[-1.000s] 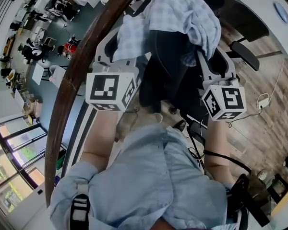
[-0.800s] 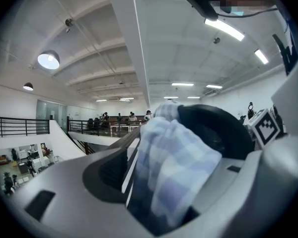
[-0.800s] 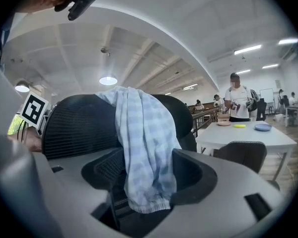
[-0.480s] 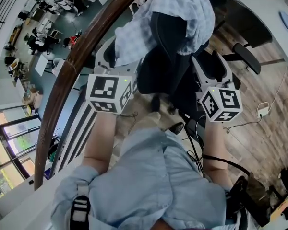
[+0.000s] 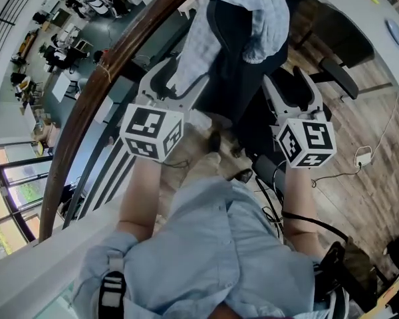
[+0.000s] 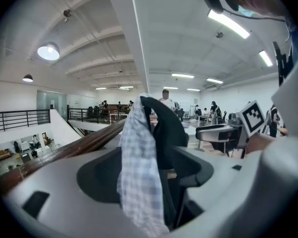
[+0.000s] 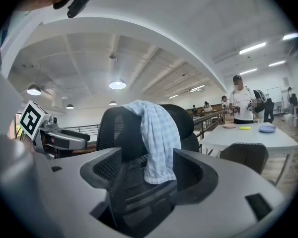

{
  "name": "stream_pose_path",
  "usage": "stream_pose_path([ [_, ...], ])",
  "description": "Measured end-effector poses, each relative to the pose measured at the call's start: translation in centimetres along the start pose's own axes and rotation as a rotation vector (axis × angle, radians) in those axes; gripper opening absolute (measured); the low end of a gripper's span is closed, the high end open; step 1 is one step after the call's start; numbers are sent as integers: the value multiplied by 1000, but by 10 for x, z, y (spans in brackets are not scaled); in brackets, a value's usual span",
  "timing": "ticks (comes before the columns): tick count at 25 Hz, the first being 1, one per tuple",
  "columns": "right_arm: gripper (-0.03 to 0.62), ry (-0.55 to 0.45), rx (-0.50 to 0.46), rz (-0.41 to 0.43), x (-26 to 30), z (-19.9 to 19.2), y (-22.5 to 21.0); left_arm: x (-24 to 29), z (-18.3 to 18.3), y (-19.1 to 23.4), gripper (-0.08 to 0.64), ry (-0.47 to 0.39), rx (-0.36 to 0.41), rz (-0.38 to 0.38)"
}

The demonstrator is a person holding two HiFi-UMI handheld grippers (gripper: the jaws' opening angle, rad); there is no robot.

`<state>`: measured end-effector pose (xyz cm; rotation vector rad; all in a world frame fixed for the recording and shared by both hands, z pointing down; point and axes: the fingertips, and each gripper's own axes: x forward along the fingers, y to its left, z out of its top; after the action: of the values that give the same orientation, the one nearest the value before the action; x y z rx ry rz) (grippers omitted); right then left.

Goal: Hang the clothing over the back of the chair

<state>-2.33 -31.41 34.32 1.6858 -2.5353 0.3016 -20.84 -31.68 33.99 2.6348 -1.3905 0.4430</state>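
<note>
1. Saw left claw released, jaws just opened wide; clothing hung loose in the gap, pads off it.
2. Saw right claw released too, jaws just opened, nothing gripped.
3. Found clothing draped over chair back, just ahead of both claws.

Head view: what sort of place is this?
Probably an open-plan office on a mezzanine: an office chair, a white table, and a wooden railing overlooking desks on a lower floor.
</note>
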Motion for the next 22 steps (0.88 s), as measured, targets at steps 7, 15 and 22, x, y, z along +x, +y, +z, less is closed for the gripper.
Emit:
stream_pose_path([
  [7,327,-82,-100,53,-31,43,26,-32,49,-31,293,-209,-37,46],
  [15,125,-226,-216,89,-70,98,59,-46,98,-83,54,-391,1,75],
  [22,37,-301,-268,54,-84,123,75,-67,135,-97,15,-524,45,136],
])
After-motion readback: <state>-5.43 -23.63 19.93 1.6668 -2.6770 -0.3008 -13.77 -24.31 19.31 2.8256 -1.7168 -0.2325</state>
